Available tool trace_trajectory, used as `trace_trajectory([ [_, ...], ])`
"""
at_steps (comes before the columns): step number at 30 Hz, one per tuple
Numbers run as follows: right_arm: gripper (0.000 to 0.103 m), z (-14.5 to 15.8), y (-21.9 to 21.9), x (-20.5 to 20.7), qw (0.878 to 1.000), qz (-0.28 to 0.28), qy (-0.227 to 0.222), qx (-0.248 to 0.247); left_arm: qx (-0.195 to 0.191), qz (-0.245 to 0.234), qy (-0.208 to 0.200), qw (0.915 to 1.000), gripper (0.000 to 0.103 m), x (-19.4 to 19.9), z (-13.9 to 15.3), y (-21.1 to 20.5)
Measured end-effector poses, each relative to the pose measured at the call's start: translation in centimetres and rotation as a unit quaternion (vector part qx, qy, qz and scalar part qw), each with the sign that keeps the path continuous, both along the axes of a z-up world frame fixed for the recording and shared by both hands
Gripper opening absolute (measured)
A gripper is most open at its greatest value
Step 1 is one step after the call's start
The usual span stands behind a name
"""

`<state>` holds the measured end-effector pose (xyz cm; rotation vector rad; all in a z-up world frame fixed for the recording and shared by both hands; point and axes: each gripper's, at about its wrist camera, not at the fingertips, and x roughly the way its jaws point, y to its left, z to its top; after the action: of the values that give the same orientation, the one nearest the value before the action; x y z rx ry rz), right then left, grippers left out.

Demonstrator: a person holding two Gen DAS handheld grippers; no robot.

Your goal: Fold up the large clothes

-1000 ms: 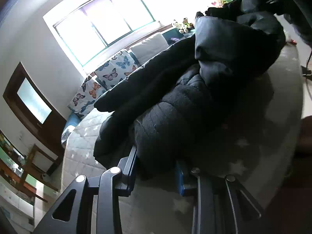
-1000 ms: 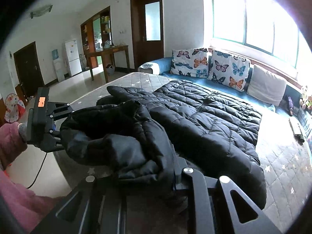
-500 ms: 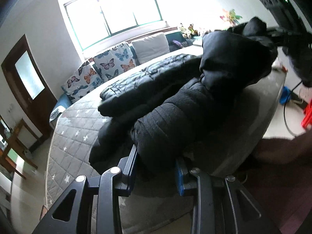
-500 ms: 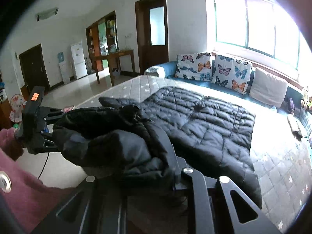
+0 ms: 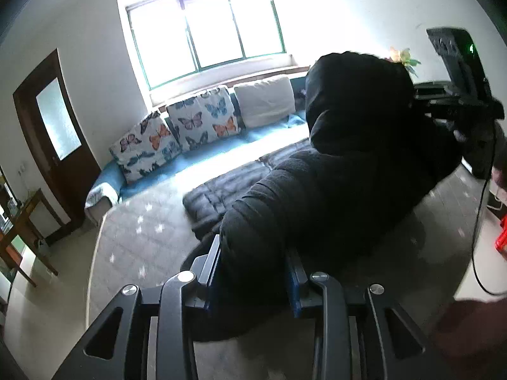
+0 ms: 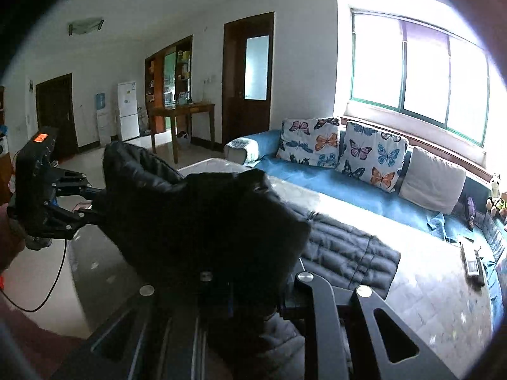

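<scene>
A black quilted puffer jacket point(image 5: 332, 196) hangs bunched in the air between my two grippers, while its far part point(image 6: 348, 253) still lies flat on the grey star-patterned mattress point(image 5: 136, 237). My left gripper point(image 5: 253, 253) is shut on a thick fold of the jacket's near edge. My right gripper point(image 6: 256, 297) is shut on another bunch of the same jacket point(image 6: 206, 221). Each gripper shows in the other's view: the right gripper point(image 5: 456, 101) at upper right, the left gripper point(image 6: 54, 196) at far left. The raised cloth hides most of the mattress in front.
Behind the mattress point(image 6: 427, 285) runs a blue sofa point(image 6: 332, 186) with butterfly cushions point(image 5: 202, 123) under a bright window. A remote point(image 6: 472, 262) lies on the mattress at right. A wooden table point(image 6: 180, 117), a fridge and dark doors stand farther off. A black cable point(image 5: 478, 228) hangs by the mattress's edge.
Both grippers have risen and swung toward the sofa, lifting the jacket's near edge higher off the mattress. Less of the jacket lies flat now.
</scene>
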<state>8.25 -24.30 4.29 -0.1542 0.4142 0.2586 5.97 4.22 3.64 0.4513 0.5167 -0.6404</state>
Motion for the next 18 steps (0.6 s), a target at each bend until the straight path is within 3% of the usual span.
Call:
trace_trajectory([
  [7, 0.021, 0.1, -1.3, 4.3, 0.998, -0.028, -0.018, -0.049, -0.011, 0.017, 0.002, 0.9998, 0.037, 8.3, 3.2, -4.4],
  [13, 0.021, -1.0, -2.3, 10.6, 0.993, -0.053, -0.021, -0.106, 0.001, 0.044, 0.019, 0.9988, 0.037, 17.8, 3.2, -8.7],
  [18, 0.021, -3.5, -4.0, 15.9, 0.993, -0.077, 0.014, -0.083, 0.008, 0.075, 0.066, 0.9949, 0.038, 25.8, 1.3, -12.0],
])
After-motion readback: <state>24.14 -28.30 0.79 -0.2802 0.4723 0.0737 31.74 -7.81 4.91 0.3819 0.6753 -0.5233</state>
